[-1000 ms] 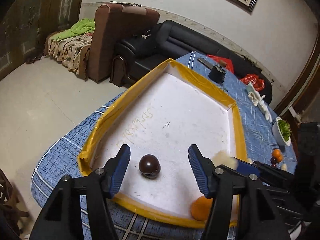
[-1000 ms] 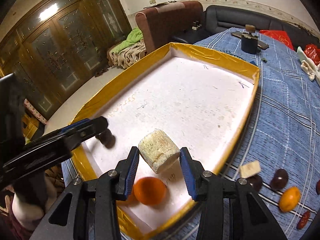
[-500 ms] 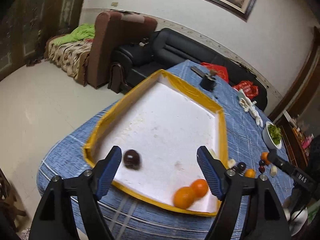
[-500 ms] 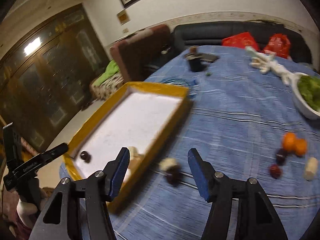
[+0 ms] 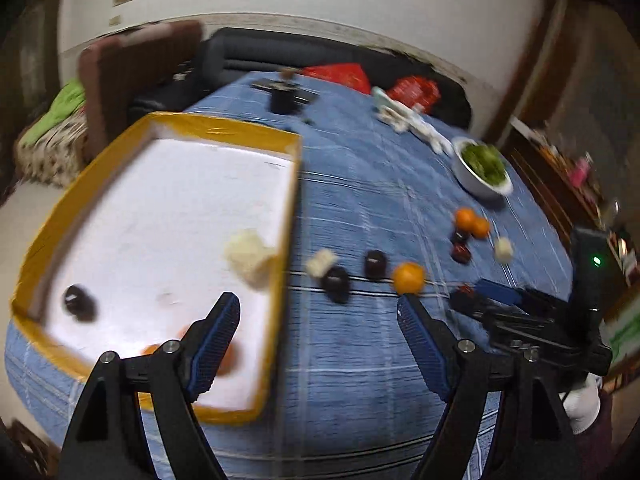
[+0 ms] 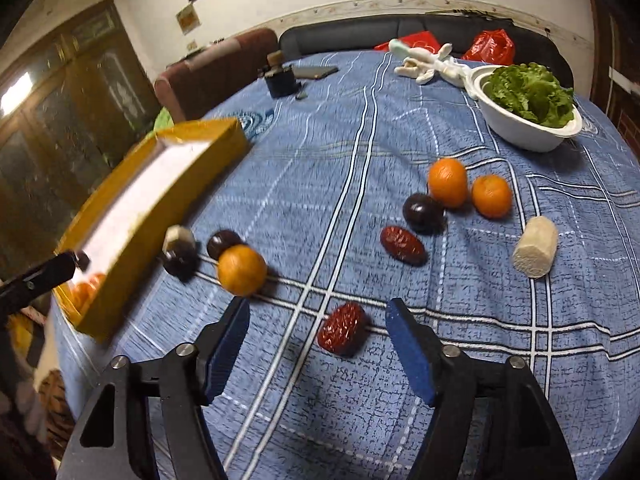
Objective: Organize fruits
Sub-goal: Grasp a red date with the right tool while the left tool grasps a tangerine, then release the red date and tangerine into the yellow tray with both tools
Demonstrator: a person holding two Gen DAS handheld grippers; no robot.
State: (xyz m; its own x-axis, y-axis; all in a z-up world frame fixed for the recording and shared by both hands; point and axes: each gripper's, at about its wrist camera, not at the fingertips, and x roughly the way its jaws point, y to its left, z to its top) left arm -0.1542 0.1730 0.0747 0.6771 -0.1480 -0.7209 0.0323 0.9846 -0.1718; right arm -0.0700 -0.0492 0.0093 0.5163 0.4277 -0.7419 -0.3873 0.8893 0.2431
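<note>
Both the left gripper [image 5: 318, 344] and right gripper [image 6: 318, 344] gape empty; motion blur smears the tray [image 5: 288, 216], hiding its oranges [image 5: 224, 354]

Left gripper [image 5: 318, 334], right gripper [image 6: 318, 346]: fingers apart, empty.

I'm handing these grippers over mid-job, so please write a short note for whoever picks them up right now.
Left gripper: open, empty, over the cloth beside the tray.
Right gripper: open, empty, with a red date between its fingers, not gripped.
Done: the tray holds a dark plum, a pale chunk and oranges in the near corner.
Left on the tablecloth: three oranges, three dark plums, two dates, two pale chunks. Nearest the tray are an orange, two plums and one chunk.
Next, probably: take the date.
</note>
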